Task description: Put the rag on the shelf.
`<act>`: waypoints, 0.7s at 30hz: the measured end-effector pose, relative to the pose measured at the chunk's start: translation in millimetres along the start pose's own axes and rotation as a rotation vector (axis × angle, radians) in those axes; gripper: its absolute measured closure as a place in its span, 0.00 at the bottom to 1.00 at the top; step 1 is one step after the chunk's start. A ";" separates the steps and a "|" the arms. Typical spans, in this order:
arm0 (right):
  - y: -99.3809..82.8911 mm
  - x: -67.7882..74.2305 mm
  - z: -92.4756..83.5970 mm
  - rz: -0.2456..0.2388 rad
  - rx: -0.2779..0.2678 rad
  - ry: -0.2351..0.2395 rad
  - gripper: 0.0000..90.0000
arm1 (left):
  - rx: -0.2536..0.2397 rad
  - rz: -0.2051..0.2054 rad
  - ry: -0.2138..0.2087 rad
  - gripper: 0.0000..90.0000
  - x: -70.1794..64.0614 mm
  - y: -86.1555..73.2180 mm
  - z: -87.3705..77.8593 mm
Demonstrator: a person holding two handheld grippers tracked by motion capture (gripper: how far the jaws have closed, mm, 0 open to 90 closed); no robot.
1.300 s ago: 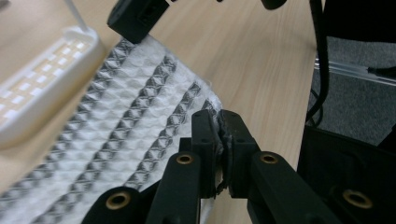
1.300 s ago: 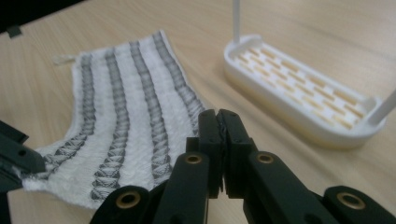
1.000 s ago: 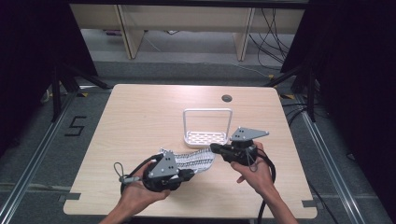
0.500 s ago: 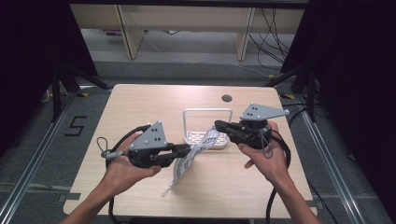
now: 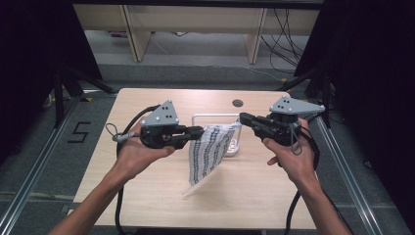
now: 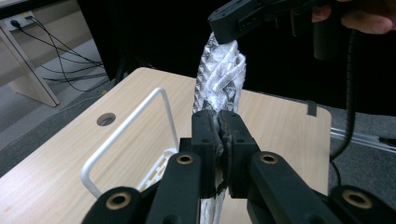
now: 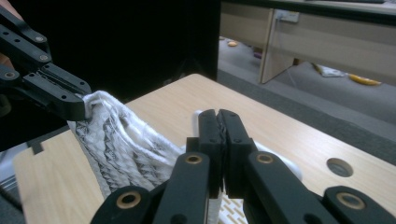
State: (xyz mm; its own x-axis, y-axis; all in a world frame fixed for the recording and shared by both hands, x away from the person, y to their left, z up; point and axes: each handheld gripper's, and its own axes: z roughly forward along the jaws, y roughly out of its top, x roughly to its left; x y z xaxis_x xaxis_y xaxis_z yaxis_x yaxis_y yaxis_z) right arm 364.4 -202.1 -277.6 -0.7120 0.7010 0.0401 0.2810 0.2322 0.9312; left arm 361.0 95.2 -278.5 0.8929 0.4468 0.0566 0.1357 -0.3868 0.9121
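Observation:
A white cloth with a black pattern (image 5: 210, 152) hangs in the air between my two grippers, its lower corner trailing down to the table. My left gripper (image 5: 199, 132) is shut on the cloth's left top edge, and my right gripper (image 5: 242, 119) is shut on its right top edge. In the left gripper view the jaws (image 6: 219, 135) pinch the bunched cloth (image 6: 219, 79), which runs up to the right gripper (image 6: 224, 23). From the right gripper view the cloth (image 7: 121, 140) stretches from my closed jaws (image 7: 218, 135) across to the left gripper (image 7: 77, 105).
A white wire rack (image 5: 195, 117) with a perforated base stands on the wooden table (image 5: 147, 196) just behind the cloth. A round cable hole (image 5: 238, 103) lies near the table's far edge. Black cables trail from both grippers.
Both grippers have risen from low over the table and moved apart, lifting the cloth off the surface and stretching its top edge between them.

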 end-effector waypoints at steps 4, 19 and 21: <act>4.7 -6.9 1.9 -0.005 -0.018 -0.021 0.99 | 0.003 0.001 0.027 0.94 5.9 8.5 5.3; 20.9 -25.6 9.0 0.009 -0.048 -0.111 0.99 | -0.027 -0.041 0.105 0.94 39.9 33.7 31.5; 25.8 -28.2 11.0 0.013 -0.044 -0.131 0.99 | -0.033 -0.049 0.120 0.94 45.2 36.5 34.7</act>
State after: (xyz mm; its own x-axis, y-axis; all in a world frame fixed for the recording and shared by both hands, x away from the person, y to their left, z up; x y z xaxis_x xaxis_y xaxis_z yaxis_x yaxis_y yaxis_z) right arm 398.9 -208.4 -258.8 -0.6177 0.7864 0.0077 0.2594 0.1945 0.9460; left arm 421.2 73.2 -256.8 0.8274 0.5586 0.0578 0.1622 -0.3364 0.9277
